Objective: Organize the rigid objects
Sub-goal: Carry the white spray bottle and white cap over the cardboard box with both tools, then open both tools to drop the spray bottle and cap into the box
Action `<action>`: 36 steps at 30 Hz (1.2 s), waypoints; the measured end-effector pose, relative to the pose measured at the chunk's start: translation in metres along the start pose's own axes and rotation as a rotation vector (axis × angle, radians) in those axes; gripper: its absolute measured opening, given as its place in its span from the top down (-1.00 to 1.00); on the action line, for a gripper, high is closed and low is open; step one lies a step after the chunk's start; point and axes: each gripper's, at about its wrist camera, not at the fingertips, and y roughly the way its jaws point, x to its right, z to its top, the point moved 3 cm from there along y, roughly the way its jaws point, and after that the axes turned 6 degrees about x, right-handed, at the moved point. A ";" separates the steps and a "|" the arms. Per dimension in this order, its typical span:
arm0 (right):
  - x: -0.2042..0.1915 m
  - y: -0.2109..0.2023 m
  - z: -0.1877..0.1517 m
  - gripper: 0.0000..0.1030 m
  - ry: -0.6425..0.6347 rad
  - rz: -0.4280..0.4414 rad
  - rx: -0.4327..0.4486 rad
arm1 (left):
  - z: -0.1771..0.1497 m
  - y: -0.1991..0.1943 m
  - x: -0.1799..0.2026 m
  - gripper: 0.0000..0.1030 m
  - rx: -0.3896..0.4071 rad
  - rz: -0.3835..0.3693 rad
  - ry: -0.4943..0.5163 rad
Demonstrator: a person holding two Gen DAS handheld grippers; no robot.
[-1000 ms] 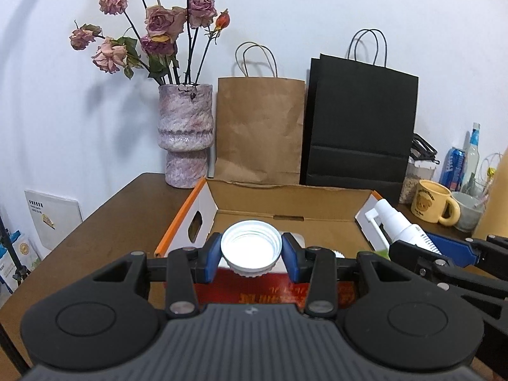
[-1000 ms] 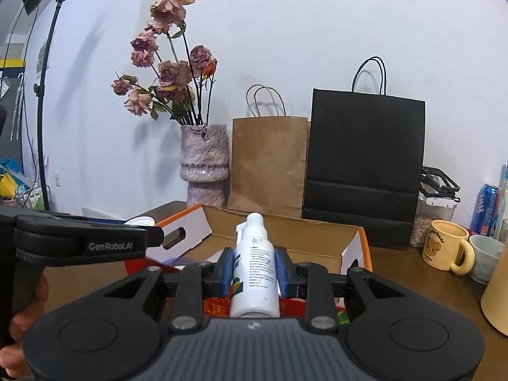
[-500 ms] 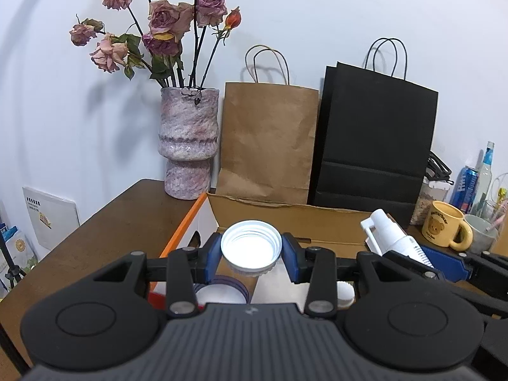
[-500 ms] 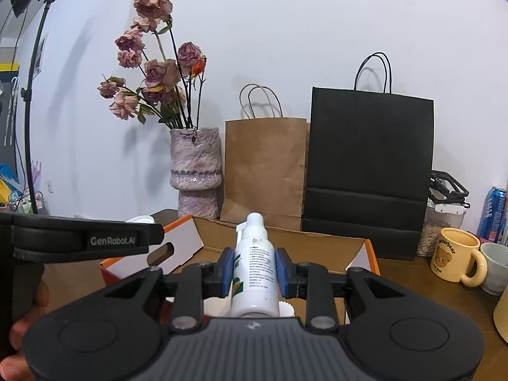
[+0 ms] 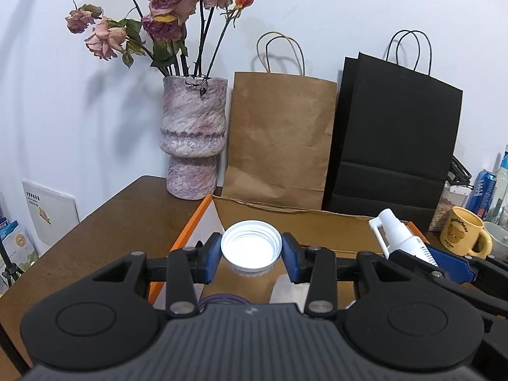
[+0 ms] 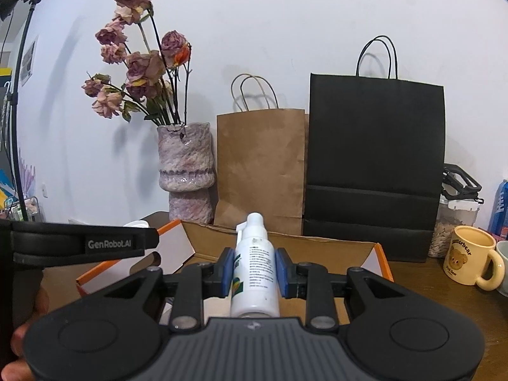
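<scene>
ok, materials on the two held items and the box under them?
White screw cap in the left gripper: likely moulded plastic, glossy, threads visible inside. White spray bottle in the right gripper: looks like opaque plastic, smooth, with printed label. Open box: cardboard, matte brown inside with a ragged edge, orange trim outside.

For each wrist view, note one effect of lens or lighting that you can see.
Left wrist view: the fisheye bends the wall and darkens the corners; the white lid in the left gripper glares brightly. Right wrist view: the roses and black bag cast soft shadows on the wall.
</scene>
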 end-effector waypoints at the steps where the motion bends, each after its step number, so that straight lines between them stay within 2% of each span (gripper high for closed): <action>1: 0.000 0.003 0.000 0.48 0.001 0.001 -0.003 | 0.000 0.003 -0.001 0.20 -0.003 0.002 0.000; 20: 0.006 0.045 -0.006 0.48 -0.015 0.002 -0.049 | 0.001 0.050 -0.007 0.20 -0.039 0.027 0.041; 30: 0.015 0.052 -0.014 0.48 -0.009 -0.017 -0.098 | -0.004 0.057 -0.008 0.19 -0.064 0.031 0.064; 31: 0.015 0.053 -0.014 0.48 -0.009 -0.015 -0.105 | -0.004 0.057 -0.007 0.16 -0.062 0.032 0.068; 32: 0.015 0.053 -0.015 0.48 -0.007 -0.014 -0.113 | -0.003 0.057 -0.007 -0.01 -0.061 0.030 0.071; 33: 0.015 0.053 -0.016 0.43 -0.003 -0.017 -0.120 | -0.003 0.057 -0.007 -0.15 -0.059 0.032 0.073; 34: 0.016 0.053 -0.016 0.31 -0.002 -0.022 -0.124 | -0.003 0.057 -0.007 -0.48 -0.053 0.037 0.075; 35: 0.016 0.051 -0.017 -0.09 -0.002 -0.028 -0.122 | -0.002 0.056 -0.007 -0.66 -0.039 0.042 0.079; 36: 0.016 0.049 -0.017 -0.50 -0.003 -0.033 -0.116 | -0.002 0.054 -0.007 -0.68 -0.029 0.040 0.083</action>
